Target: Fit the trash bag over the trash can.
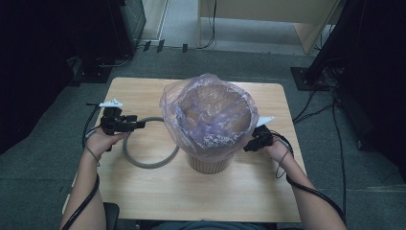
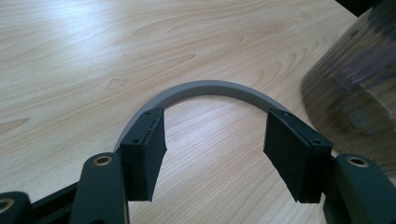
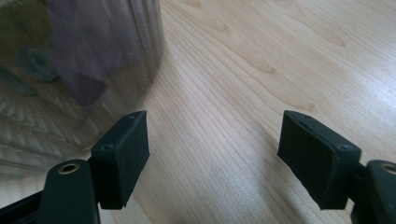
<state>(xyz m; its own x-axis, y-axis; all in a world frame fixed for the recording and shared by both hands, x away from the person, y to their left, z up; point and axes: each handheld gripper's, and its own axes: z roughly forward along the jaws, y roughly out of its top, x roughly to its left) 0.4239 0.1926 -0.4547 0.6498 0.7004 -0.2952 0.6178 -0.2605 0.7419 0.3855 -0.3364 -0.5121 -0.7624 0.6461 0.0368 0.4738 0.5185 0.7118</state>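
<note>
I am holding my left gripper (image 1: pixel 136 125) over the left part of the wooden table (image 1: pixel 143 91), its jaws standing wide with nothing between the pads (image 2: pixel 152 151). In the left gripper view they are pointing at the near arc of the grey ring (image 2: pixel 210 89), which is lying flat on the wood just beyond them, apart from both pads. I judge the ring is the clamp that will hold the liner on the bin's rim, so it is lying close at hand, with its right side tucked out of sight under the bin's overhang. My left hand (image 1: pixel 103 141) is gripping the tool from behind, forearm coming up from the bottom edge, wrist roughly level.

In the middle, the ribbed waste bin (image 1: pixel 209 163) is standing upright, and the purple plastic bag (image 1: pixel 210 112) is lying inside it with its top folded out over the rim, loose and crumpled, probably so the ring can pin it down.

On the right, my right gripper (image 1: pixel 248 145) is hanging just beside the bin's wall, jaws wide and empty; in the right gripper view the bin's ribbed side and a flap of bag (image 3: pixel 77 70) are sitting beyond the left pad. My right hand (image 1: pixel 277 149) is angling in toward the bin.
</note>
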